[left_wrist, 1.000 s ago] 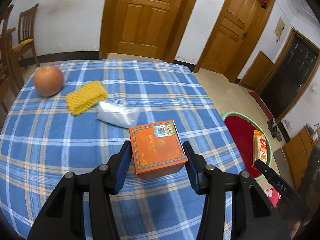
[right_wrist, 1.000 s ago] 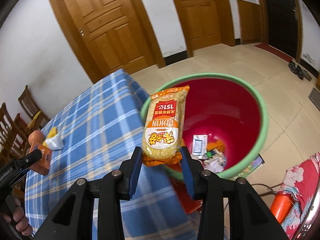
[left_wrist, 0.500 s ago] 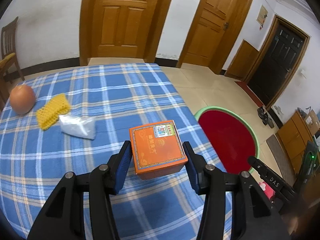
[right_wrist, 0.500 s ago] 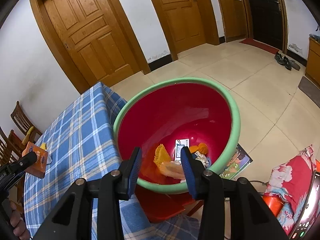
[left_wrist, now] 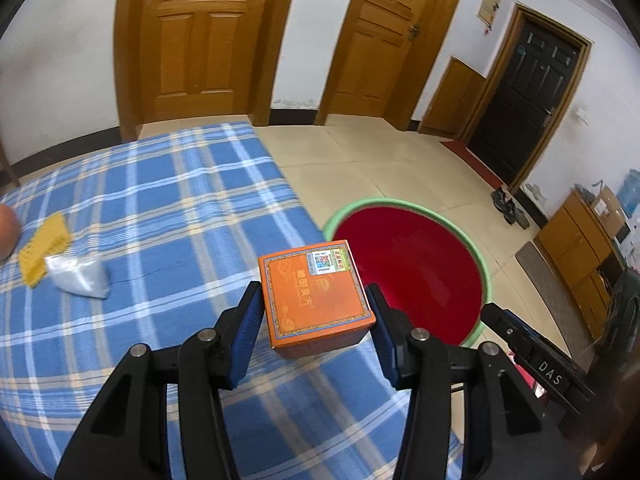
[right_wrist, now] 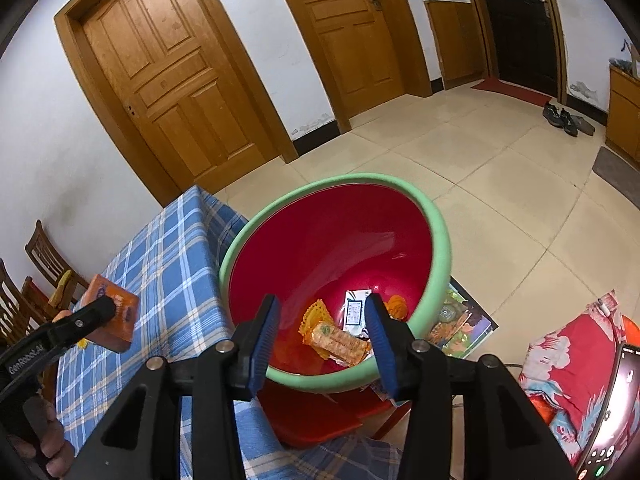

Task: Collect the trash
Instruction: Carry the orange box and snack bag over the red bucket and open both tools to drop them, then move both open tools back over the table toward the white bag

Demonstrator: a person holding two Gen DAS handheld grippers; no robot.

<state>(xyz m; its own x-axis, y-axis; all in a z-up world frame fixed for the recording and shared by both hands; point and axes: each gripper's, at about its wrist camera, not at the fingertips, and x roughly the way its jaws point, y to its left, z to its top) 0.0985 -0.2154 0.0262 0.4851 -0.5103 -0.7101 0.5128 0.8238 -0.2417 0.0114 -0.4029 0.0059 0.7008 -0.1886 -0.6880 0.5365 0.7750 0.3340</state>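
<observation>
My left gripper (left_wrist: 314, 322) is shut on an orange box (left_wrist: 316, 296), its blue pads pressing on both sides. It holds the box above the table's right edge, next to a red basin with a green rim (left_wrist: 400, 202). The box (right_wrist: 114, 312) also shows at the left of the right wrist view. My right gripper (right_wrist: 322, 332) hangs over the basin's near rim (right_wrist: 304, 380). Its jaws are opening and nothing is between them. A yellow snack packet (right_wrist: 336, 344) lies at the basin's bottom among other wrappers and a white carton (right_wrist: 354, 310).
On the blue checked tablecloth (left_wrist: 160, 200) lie a yellow foam net (left_wrist: 44, 248) and a clear plastic bag (left_wrist: 78, 276), with an apple (left_wrist: 6, 232) at the left edge. The basin stands on a red stool (right_wrist: 320, 420). Wooden chairs (right_wrist: 44, 256) stand beyond the table.
The right gripper let go of the yellow snack packet, which dropped into the basin, and its jaws widened. The left gripper carried the orange box rightward towards the basin.
</observation>
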